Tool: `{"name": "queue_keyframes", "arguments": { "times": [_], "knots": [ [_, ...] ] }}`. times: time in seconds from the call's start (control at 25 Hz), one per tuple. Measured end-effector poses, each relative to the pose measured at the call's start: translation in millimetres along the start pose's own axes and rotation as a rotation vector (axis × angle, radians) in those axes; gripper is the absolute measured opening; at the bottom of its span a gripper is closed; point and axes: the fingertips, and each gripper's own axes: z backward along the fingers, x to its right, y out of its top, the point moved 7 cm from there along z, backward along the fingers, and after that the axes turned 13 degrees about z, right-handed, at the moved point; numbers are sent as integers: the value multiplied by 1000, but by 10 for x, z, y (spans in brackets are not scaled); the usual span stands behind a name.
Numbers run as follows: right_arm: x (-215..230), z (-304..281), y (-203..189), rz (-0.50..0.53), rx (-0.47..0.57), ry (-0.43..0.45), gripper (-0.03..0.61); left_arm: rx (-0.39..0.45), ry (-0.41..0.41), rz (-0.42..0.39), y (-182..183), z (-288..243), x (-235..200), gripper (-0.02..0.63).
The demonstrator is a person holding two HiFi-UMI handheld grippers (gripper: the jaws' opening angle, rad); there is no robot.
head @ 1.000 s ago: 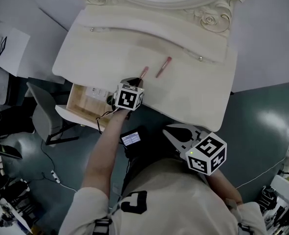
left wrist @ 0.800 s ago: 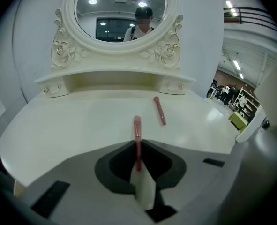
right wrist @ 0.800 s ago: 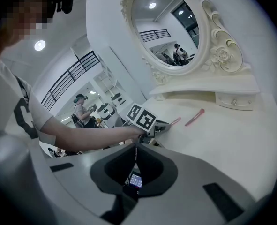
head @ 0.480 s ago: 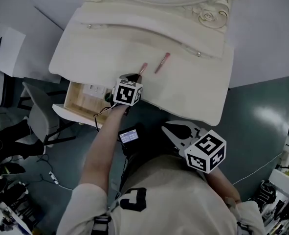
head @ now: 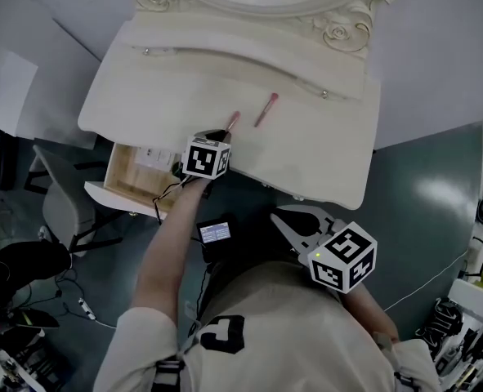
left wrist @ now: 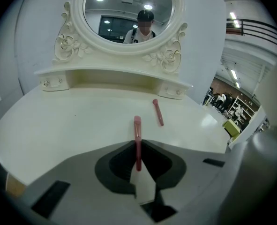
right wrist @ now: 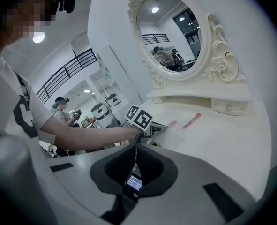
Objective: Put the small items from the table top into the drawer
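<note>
Cream tabletop [head: 306,153] bears a slim pink stick [head: 266,109]; left claw [left wrist: 138,143] clamps a second stick [left wrist: 137,125]; right claw [right wrist: 136,146] closed, empty.

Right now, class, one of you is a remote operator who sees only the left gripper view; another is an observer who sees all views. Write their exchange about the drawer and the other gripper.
Operator: My fingers are shut on a pink stick. Is the drawer open?
Observer: Yes. The head view shows it pulled out from the table front, left of your left gripper.
Operator: What is the right gripper doing?
Observer: Its fingers are together with nothing between them.
</note>
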Motion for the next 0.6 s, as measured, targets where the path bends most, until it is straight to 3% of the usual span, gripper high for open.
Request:
{"name": "queue_keyframes", "arguments": {
  "times": [0.28,0.6],
  "knots": [
    [-50,-45,54,3,9,-2,29,103,-60,72,-27,461,55,89],
    [-233,-197,128,44,3,20,29,126,-59,75,-86,690,-75,89]
  ]
}}
